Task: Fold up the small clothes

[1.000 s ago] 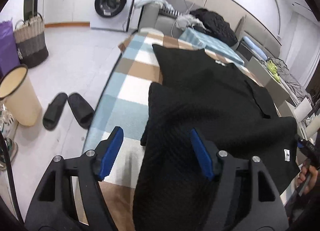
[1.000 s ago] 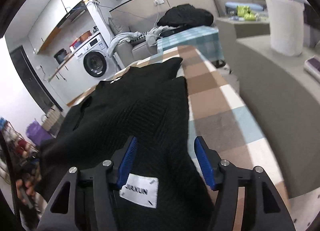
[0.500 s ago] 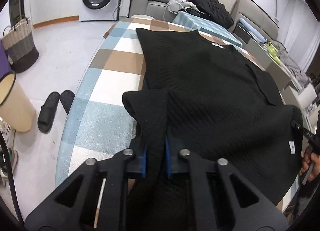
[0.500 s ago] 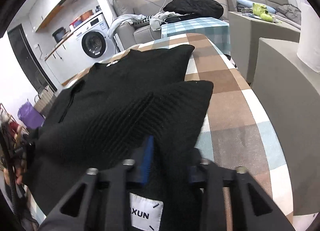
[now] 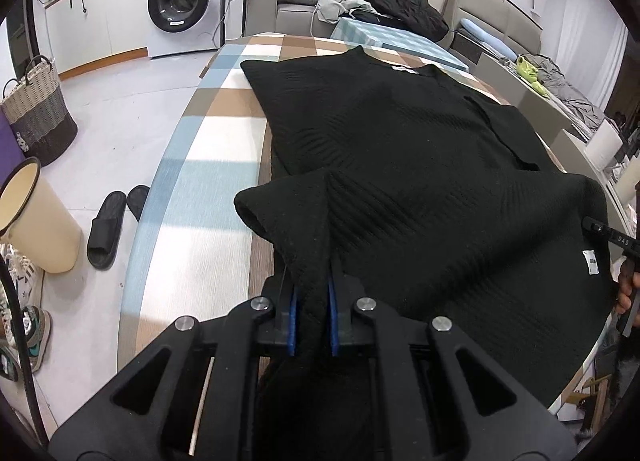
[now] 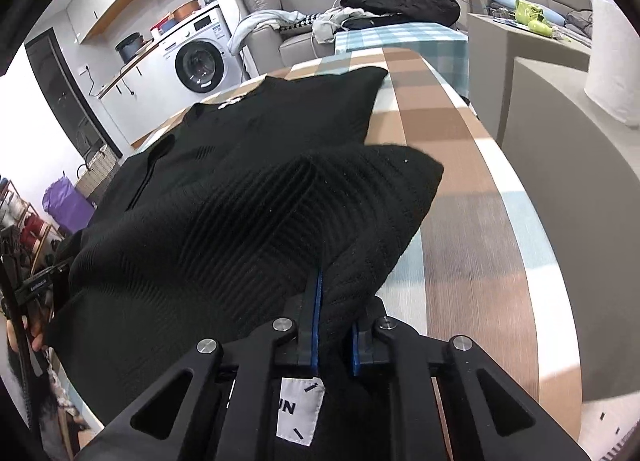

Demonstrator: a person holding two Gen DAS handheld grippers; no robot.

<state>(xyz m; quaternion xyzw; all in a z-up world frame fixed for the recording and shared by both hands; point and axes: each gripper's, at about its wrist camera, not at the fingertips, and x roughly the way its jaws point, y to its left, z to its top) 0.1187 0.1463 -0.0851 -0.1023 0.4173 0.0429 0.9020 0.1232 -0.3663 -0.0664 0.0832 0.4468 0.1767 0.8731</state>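
Observation:
A black ribbed knit sweater [image 5: 400, 149] lies spread on a checked tablecloth [image 5: 216, 165], collar at the far end. My left gripper [image 5: 312, 297] is shut on the near left hem corner, lifted and bunched. My right gripper [image 6: 334, 325] is shut on the near right hem corner of the sweater [image 6: 240, 165], lifted off the cloth, with a white label [image 6: 298, 411] hanging below the blue pads [image 6: 316, 325]. The same label shows in the left wrist view [image 5: 591, 261].
A washing machine [image 5: 182, 13] stands at the back. A sofa with piled clothes [image 5: 360, 1] is behind the table. On the floor left are slippers [image 5: 108, 229], a cream bin [image 5: 32, 217] and a woven basket [image 5: 36, 113]. A grey cabinet [image 6: 568, 109] flanks the table's right side.
Both grippers went from open over the near hem to shut on its corners. They have since lifted the hem and carried it a little toward the collar.

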